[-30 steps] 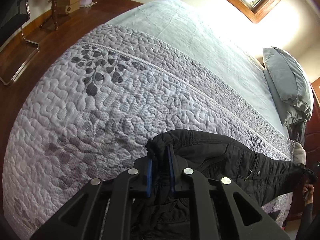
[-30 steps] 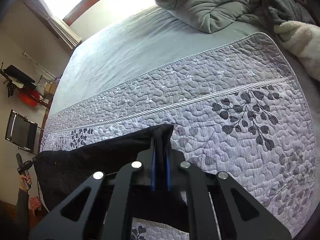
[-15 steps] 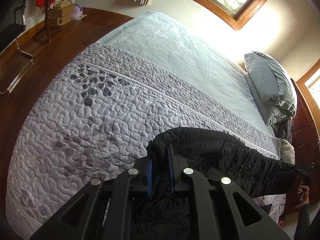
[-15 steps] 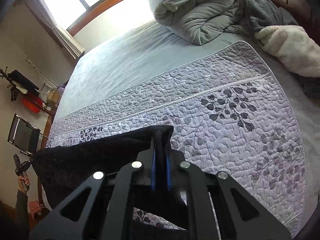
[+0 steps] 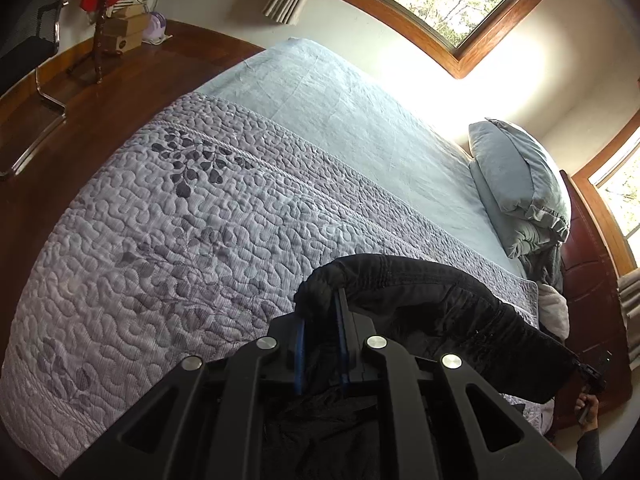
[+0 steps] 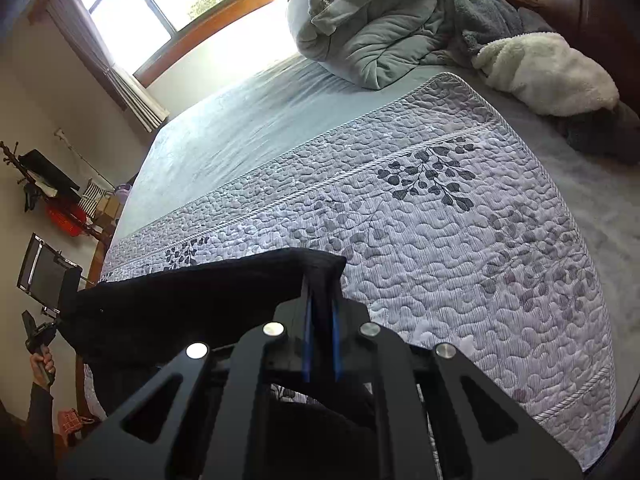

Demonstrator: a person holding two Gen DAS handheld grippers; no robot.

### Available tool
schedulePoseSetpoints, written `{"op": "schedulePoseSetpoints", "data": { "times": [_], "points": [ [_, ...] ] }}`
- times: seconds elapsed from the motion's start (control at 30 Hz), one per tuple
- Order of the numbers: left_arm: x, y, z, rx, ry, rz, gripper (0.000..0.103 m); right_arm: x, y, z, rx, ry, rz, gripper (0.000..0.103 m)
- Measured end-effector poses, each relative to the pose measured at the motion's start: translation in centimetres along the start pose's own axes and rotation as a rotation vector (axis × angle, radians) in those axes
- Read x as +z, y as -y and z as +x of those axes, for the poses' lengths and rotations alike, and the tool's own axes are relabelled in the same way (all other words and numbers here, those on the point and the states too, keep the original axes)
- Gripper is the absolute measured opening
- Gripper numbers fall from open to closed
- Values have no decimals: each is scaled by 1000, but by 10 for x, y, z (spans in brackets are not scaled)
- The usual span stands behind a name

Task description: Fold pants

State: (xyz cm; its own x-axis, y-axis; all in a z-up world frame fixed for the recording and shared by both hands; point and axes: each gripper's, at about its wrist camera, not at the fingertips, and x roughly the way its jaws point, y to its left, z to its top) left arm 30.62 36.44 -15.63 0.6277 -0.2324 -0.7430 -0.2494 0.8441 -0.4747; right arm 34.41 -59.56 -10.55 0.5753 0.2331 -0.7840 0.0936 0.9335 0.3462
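I have the black woven cargo-style pants strung between both tongs, hanging in the air over the near edge of the grey quilted leaf-print bedspread.

Left tongs: jaws pinched right down on a bunched corner of the gathered waistband end. Right tongs: jaws likewise clamped on a flat corner of the other end, looks like a leg hem. Nothing else in either grip.

Handling, my read: light, fully limp cloth. It sags between the two grips and a loose mass hangs below the tongs, so it won't hold any shape unless laid flat. The weave looks matte, not slippery. Not fragile. The zip pocket and the thick waistband will make the folds lumpy.

Grip points: corners and seams, as now. The waistband edge gives the thickest bite; a hem corner is thin, so pinch deep.

Containers: none near the bedspread. Beyond it on the bed only a folded grey-green duvet and a white fleece blanket.
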Motion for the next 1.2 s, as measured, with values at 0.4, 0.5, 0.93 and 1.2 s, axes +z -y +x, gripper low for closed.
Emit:
{"op": "schedulePoseSetpoints", "data": {
  "times": [0.4,0.5,0.93,1.2],
  "points": [
    [-36,-13,-32,-23,18,-15,12,-60,12,-32,-11,42,25,7],
    [-43,-16,-38,-28,19,-19,12,-71,12,-36,-19,50,22,7],
    [-81,-38,-53,-31,24,-28,12,-121,10,-57,-58,85,-4,8],
    [-108,-60,-59,-48,21,-46,13,-150,11,-65,-80,92,15,9]
  ]
}}
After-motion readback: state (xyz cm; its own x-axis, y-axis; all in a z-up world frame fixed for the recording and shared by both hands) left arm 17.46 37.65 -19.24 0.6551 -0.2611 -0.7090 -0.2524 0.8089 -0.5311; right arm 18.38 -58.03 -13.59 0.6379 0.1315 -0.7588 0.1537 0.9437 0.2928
